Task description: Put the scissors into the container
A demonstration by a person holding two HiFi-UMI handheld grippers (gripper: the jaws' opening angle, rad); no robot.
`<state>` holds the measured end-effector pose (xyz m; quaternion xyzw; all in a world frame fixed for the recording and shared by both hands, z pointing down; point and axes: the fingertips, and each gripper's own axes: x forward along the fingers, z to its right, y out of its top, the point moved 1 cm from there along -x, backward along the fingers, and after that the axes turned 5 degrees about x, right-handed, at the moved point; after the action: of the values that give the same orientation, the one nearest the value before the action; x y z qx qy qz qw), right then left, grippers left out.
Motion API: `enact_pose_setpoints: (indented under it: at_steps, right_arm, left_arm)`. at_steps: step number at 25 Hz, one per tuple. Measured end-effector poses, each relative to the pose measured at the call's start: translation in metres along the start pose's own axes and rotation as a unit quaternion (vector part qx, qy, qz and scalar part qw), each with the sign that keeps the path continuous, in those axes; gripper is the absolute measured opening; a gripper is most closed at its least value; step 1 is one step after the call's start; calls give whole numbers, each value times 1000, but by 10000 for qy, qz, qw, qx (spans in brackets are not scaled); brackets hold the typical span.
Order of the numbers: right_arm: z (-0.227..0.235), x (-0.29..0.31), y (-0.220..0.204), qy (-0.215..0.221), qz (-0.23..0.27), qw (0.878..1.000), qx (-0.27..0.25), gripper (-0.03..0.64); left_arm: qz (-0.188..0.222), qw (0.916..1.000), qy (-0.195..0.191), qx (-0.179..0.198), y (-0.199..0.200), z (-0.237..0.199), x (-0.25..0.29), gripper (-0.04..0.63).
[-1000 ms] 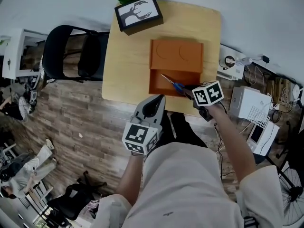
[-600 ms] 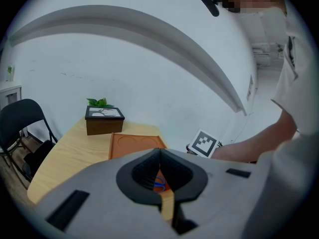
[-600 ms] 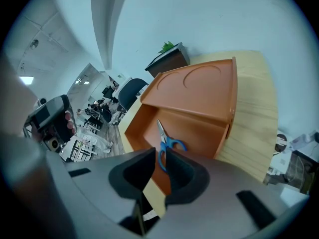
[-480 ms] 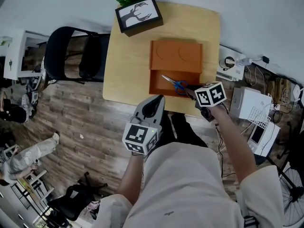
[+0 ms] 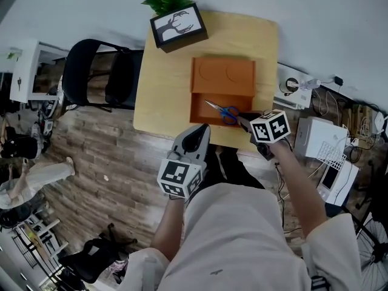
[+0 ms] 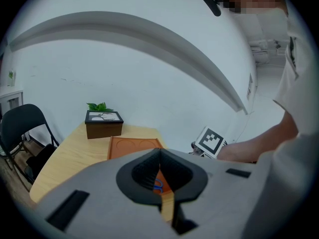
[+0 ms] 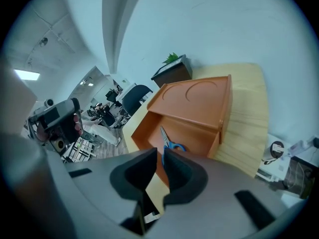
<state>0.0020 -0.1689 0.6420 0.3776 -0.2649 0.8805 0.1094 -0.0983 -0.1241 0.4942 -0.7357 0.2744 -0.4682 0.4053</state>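
Note:
Blue-handled scissors lie in the open front compartment of the orange container on the wooden table, blades pointing left. My right gripper is just right of the handles, jaws a little apart with nothing between them. From the right gripper view the scissors rest inside the container just beyond the right gripper. My left gripper hovers off the table's near edge, shut and empty. Through the left gripper view, the left gripper faces the container.
A black box with a deer picture and a green plant stands at the table's far left corner. A black chair sits left of the table. White devices and cables lie on the floor to the right.
The scissors have come out of my right gripper and now lie in the container's compartment. My right gripper has drawn back slightly to the right. My left gripper has stayed put.

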Motion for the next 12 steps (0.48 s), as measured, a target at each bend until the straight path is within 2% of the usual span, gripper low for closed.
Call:
enact_pose_setpoints:
  at_steps: [12]
  right_arm:
    - [-23, -49, 9, 82, 631, 9963, -569, 29]
  left_arm:
    - [201, 9996, 184, 113, 9, 23, -13, 8]
